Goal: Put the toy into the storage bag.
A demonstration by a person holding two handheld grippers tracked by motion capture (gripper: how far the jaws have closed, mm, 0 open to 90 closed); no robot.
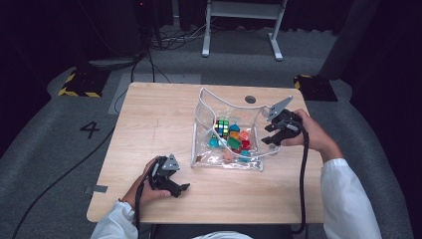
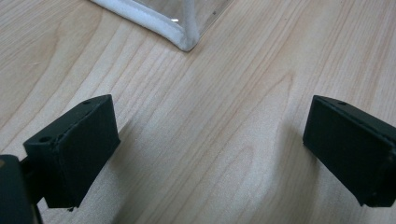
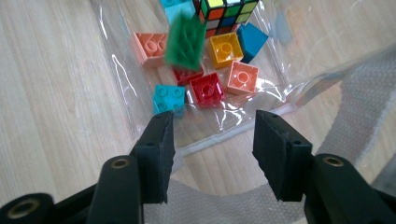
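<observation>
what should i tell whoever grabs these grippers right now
Left gripper: open, holding nothing, over the bare wooden table near the clear plastic bag.
Right gripper: fingers apart at the bag's white-edged rim, nothing pressed between them.
A blurred green block is above the bag's contents.
Done: coloured toy bricks and a colour puzzle cube are inside.
Left: probably closing the bag; its mouth looks open.

I see high view lit from above: table [image 1: 149,129] bright, room beyond its far edge near black. Picture soft, low detail. Left gripper view: even light, soft jaw shadows on wood, small glare spot on clear bag [image 2: 187,18] seam. Right gripper view: green block [image 3: 186,42] motion-blurred, plastic glints white, near jaws slightly out of focus.
</observation>
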